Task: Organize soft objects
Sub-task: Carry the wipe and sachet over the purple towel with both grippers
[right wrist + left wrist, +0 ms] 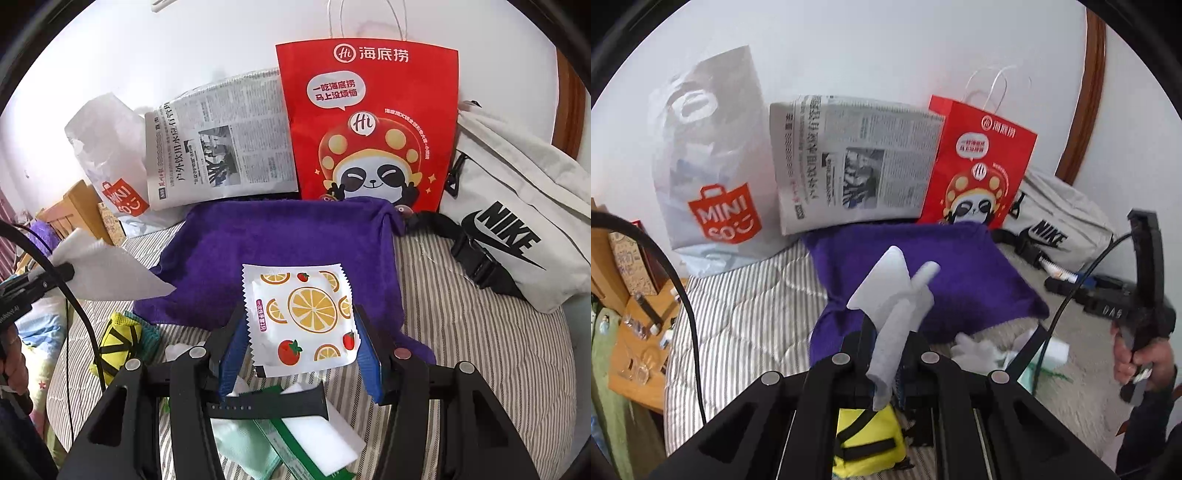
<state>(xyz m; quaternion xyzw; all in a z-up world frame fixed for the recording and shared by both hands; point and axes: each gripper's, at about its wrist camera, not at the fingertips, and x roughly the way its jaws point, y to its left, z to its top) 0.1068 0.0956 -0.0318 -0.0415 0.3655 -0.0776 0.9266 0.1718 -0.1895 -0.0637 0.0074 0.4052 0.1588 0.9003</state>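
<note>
My left gripper (886, 354) is shut on a white tissue (897, 295) and holds it above the purple towel (960, 266); the tissue also shows at the left of the right wrist view (107, 271). My right gripper (301, 339) holds a white packet printed with oranges and strawberries (301, 314) between its blue pads (232, 347), over the near edge of the purple towel (280, 236). The right gripper also shows at the right of the left wrist view (1145, 280).
Against the wall stand a Miniso bag (713, 173), a newspaper (857, 162), a red paper bag (369, 122) and a grey Nike bag (517, 221). A yellow pouch (118, 339), a black strap (266, 404), green and white packets (306, 443) lie on the striped bed (480, 332).
</note>
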